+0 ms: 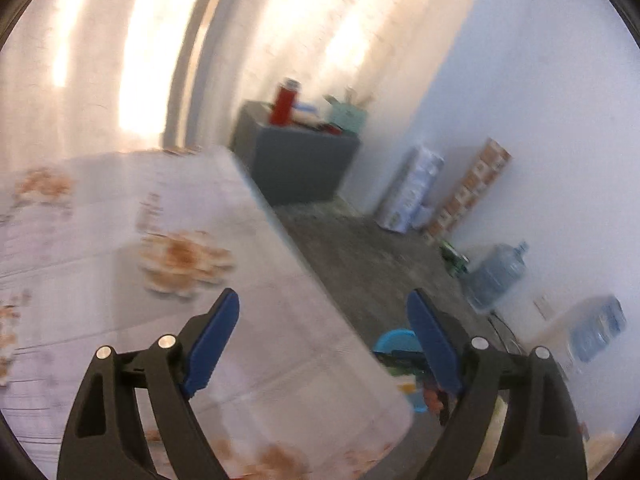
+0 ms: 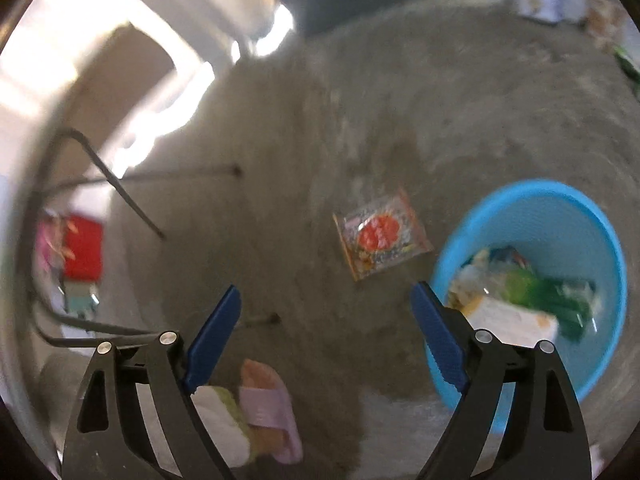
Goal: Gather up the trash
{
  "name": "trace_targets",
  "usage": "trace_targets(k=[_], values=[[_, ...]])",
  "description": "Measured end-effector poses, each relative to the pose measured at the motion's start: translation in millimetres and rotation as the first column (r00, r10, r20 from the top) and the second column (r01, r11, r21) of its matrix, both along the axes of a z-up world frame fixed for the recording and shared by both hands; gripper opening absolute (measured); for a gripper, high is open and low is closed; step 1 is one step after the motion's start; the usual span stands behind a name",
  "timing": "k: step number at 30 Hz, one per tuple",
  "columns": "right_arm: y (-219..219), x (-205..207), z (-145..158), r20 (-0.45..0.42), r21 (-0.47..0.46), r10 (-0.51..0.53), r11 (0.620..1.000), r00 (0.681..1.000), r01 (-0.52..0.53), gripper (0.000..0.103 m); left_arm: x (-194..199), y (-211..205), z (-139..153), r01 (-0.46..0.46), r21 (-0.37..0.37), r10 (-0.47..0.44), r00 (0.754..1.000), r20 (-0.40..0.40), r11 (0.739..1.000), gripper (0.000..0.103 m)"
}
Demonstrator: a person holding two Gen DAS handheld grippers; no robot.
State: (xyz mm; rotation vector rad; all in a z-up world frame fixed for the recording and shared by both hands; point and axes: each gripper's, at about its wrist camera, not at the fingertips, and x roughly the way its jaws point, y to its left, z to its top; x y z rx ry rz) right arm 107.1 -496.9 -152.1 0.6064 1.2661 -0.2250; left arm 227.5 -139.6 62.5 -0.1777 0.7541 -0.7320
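Right gripper (image 2: 325, 312) hangs over the floor with its blue pads spread wide and nothing between them, pointing steeply down. Just ahead of it, up and a touch to the right of the gap, lies a snack wrapper (image 2: 382, 238) flat on the grey floor (image 2: 440, 100), a red emblem on its face. It sits just beside the blue bin (image 2: 600, 216), not touching as far as the blur lets me judge, and the bin already holds a heap of packaging, green and white among it. The wrapper's long axis runs on a slant, from its top left corner down toward lower right, so one short edge faces the bin's rim. Over on the other side, the left gripper (image 1: 323, 320) is also splayed and empty, looking across a patterned tablecloth (image 1: 120, 220) at the room, with only a sliver of the bin peeking past its right finger. So the right hand is plainly the nearer one, I'd say, and a reach forward with a slight twist to cross the wrapper's narrow way looks like the call. A slippered foot (image 2: 268, 404) stands near the bottom of the right view.
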Motion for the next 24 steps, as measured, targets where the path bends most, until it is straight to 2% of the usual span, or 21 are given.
trace_targets(k=[1,3,5,7,9,11,13,14,20,22,24], values=[[-2.4,23.3,-18.7,-0.061,0.033,0.024,0.999,0.998,-0.022,0.084,0.8,8.4,0.0,-0.016,0.001,0.016,1.000,0.003,1.000,0.085],[-9.4,55.2,-56.3,-0.169,0.101,0.001,0.995,0.986,0.016,0.084,4.7,29.1,-1.3,-0.058,0.010,0.057,0.998,0.009,0.998,0.085],[-14.9,79.0,-103.8,-0.270,0.204,-0.057,0.972,0.961,0.115,0.084,10.2,46.4,-4.5,-0.092,0.018,0.092,0.996,0.004,0.996,0.085],[-14.9,81.6,-138.8,-0.337,0.248,-0.131,0.943,0.932,0.223,0.084,16.8,58.0,-9.3,-0.119,0.024,0.119,0.993,-0.010,0.993,0.085],[-17.2,78.5,-176.0,-0.413,0.274,-0.223,0.894,0.883,0.354,0.084,26.3,67.5,-13.7,-0.138,0.031,0.139,0.990,-0.030,0.990,0.085],[-20.2,68.6,-210.0,-0.466,0.287,-0.329,0.822,0.822,0.491,0.084,33.5,74.9,-18.9,-0.154,0.033,0.155,0.987,-0.050,0.988,0.085],[-24.1,63.6,-232.3,-0.499,0.286,-0.386,0.771,0.776,0.568,0.084,38.2,79.8,-22.6,-0.163,0.036,0.165,0.984,-0.060,0.986,0.085],[-28.4,58.8,-245.9,-0.516,0.277,-0.430,0.735,0.741,0.619,0.084,41.0,83.9,-24.4,-0.166,0.044,0.169,0.984,-0.064,0.985,0.085],[-52.4,48.3,-284.1,-0.547,0.273,-0.569,0.572,0.614,0.774,0.087,52.7,94.4,-33.1,-0.195,0.084,0.201,0.977,-0.074,0.977,0.085],[-58.0,48.5,-290.5,-0.556,0.269,-0.586,0.544,0.589,0.795,0.087,57.8,97.7,-37.2,-0.206,0.088,0.214,0.973,-0.084,0.974,0.085],[-63.2,50.7,-295.2,-0.553,0.260,-0.602,0.532,0.576,0.806,0.088,61.9,99.1,-40.4,-0.212,0.091,0.220,0.971,-0.095,0.973,0.085]])
